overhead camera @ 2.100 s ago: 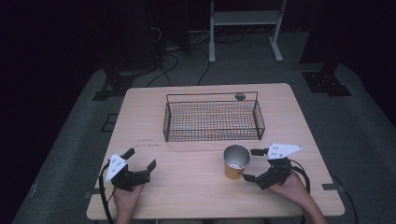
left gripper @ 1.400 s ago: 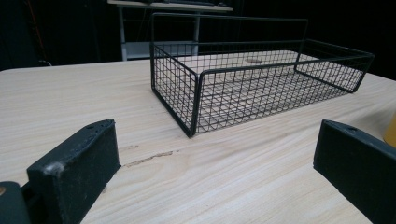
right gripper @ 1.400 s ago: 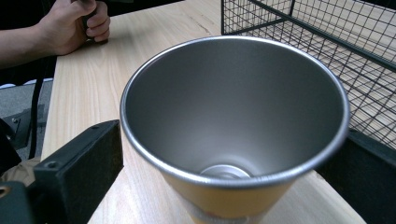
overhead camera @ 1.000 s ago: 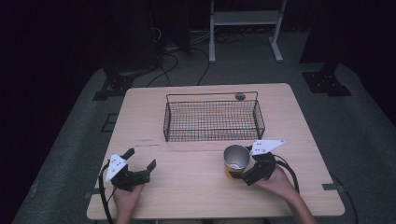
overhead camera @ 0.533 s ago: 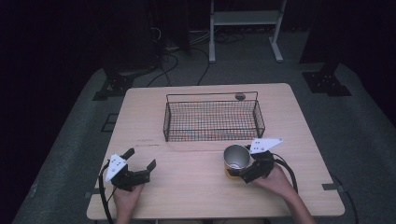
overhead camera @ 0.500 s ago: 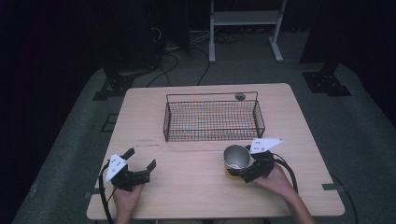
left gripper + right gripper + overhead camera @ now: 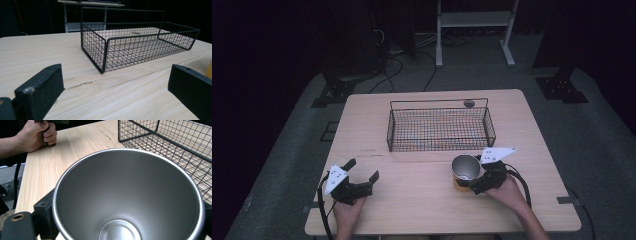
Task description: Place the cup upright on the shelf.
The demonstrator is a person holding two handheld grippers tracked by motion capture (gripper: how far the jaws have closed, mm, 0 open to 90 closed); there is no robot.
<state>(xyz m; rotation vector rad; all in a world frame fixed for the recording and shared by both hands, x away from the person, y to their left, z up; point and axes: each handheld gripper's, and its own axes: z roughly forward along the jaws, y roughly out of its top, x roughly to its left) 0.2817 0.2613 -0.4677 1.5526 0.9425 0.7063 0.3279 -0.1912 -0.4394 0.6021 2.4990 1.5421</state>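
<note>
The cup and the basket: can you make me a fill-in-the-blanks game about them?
1. The metal cup stands on the ____ table.
2. The right hand-held gripper has its jaws on either side of the ____.
3. The black wire basket has ____ inside it.
4. The left hand-held gripper has its jaws wide ____.

Missing words: wooden; cup; nothing; open

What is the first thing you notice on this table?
The shiny metal cup stands out first, standing upright near the front right of the wooden table, with the right hand-held gripper closed around it. Behind it, toward the back middle of the table, sits an empty black wire basket. At the front left, the left hand-held gripper rests with its jaws wide apart, holding nothing.
</note>
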